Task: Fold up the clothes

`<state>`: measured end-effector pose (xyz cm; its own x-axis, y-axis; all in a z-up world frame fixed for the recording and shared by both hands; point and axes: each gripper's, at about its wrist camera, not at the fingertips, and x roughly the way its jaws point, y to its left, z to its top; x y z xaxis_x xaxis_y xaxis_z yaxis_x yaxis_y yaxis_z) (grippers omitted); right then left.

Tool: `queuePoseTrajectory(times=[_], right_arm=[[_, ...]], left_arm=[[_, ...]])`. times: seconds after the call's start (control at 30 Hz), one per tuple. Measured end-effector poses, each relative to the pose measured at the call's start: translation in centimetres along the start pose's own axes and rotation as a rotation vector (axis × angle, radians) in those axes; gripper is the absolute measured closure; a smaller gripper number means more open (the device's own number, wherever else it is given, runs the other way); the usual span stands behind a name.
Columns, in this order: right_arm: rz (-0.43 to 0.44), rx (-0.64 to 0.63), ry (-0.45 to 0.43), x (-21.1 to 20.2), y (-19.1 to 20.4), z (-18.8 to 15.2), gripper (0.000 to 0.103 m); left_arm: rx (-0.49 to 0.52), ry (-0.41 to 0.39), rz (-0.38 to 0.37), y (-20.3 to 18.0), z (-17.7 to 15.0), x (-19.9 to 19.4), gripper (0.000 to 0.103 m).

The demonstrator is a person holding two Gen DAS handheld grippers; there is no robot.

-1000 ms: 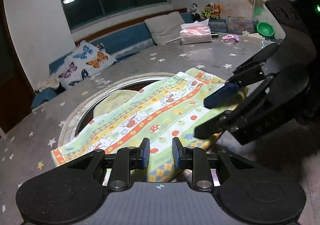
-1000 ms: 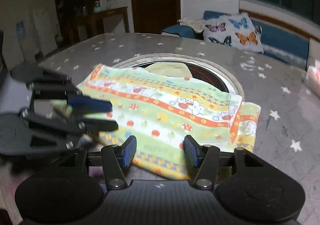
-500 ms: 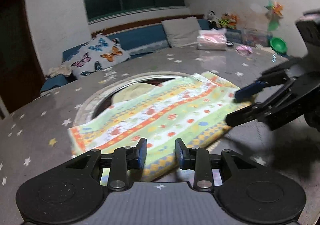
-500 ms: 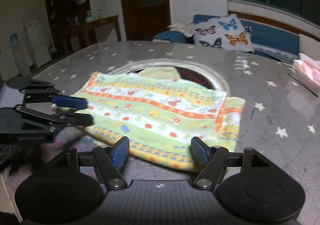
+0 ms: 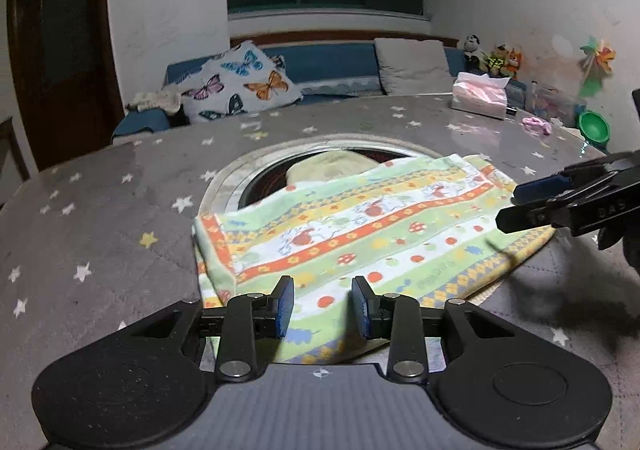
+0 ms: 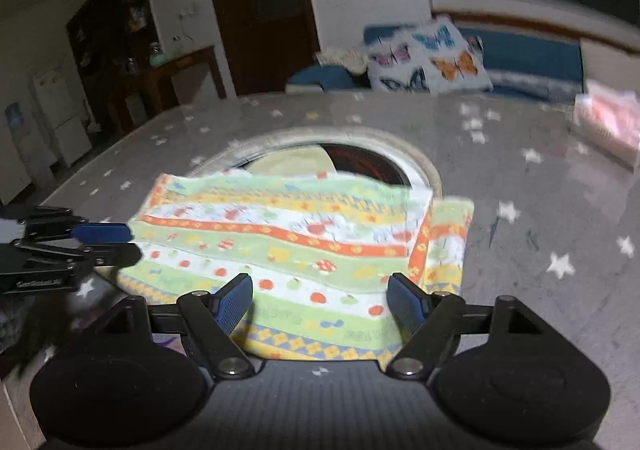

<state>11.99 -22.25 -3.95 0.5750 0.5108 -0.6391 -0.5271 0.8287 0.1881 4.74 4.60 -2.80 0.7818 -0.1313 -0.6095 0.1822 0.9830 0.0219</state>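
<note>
A folded striped cloth [image 5: 360,230], green, orange and white with mushroom and apple prints, lies flat on the grey starred table, partly over a round recess. It also shows in the right wrist view [image 6: 300,242]. My left gripper [image 5: 322,308] is open and empty, just above the cloth's near edge. My right gripper [image 6: 321,302] is open wide and empty above the cloth's near edge. The right gripper [image 5: 520,206] also shows at the cloth's right end in the left wrist view, and the left gripper [image 6: 120,244] at the cloth's left end in the right wrist view.
The round recess [image 5: 264,182] in the table [image 5: 100,210] holds a pale yellow cloth [image 5: 328,168]. A pink tissue pack [image 5: 480,94], a pink item [image 5: 536,124] and a green bowl [image 5: 596,126] sit at the far right. A sofa with a butterfly cushion [image 5: 240,86] stands behind.
Both grippers have drawn back and apart from the cloth, which stays flat on the table. The jaws of both have opened wider.
</note>
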Motion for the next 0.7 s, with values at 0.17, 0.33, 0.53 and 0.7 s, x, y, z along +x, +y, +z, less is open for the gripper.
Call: queuePoseTrajectory(times=[0.17,0.33,0.53,0.7], right_arm=[[0.002,-0.014,-0.007,-0.1,0.1,0.7,0.021],[-0.009,-0.011,-0.036,1.4,-0.2,2.9,0.017],[-0.010,0.004,-0.014,4.7,-1.1,4.9,0.016],[-0.022,0.014,0.014,6.3,-1.9,4.8,0.015]], left_arm=[[-0.026,0.007,0.012,1.3,0.3,0.0,0.068],[-0.052,0.015,0.043,2.8,1.6,1.3,0.069],[-0.090,0.037,0.085,4.9,3.2,3.6,0.069],[-0.125,0.062,0.128,6.9,3.9,5.7,0.068]])
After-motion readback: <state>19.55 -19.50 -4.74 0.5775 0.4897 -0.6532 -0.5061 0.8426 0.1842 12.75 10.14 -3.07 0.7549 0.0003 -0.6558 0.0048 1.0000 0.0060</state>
